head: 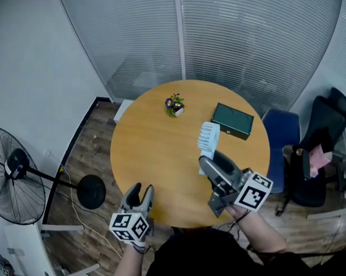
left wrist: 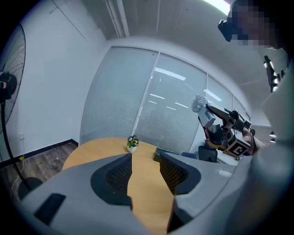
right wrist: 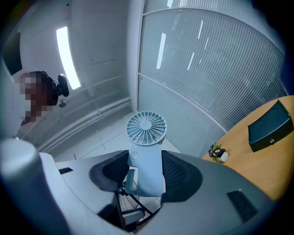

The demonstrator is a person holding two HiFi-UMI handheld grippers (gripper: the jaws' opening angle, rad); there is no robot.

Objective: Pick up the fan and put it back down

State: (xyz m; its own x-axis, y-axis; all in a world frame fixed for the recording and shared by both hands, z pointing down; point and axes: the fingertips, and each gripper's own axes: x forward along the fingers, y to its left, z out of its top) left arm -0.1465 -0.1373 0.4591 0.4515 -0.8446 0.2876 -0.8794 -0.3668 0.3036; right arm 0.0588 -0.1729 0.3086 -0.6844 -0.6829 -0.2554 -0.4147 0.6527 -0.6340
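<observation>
A small pale-blue handheld fan (right wrist: 146, 151) is clamped by its body between the jaws of my right gripper (right wrist: 146, 176), its round grille pointing upward. In the head view the fan (head: 208, 137) is held above the round wooden table (head: 156, 152), with the right gripper (head: 216, 167) tilted up over the table's near right part. The left gripper view catches the raised fan (left wrist: 200, 104) at the upper right. My left gripper (head: 140, 193) hovers at the table's near edge, open, with nothing between its pads (left wrist: 120, 173).
A small potted plant (head: 174, 104) and a dark green box (head: 232, 120) sit on the far half of the table. A standing floor fan (head: 15, 177) is at the left, a blue chair (head: 282, 137) and a black office chair (head: 321, 152) at the right.
</observation>
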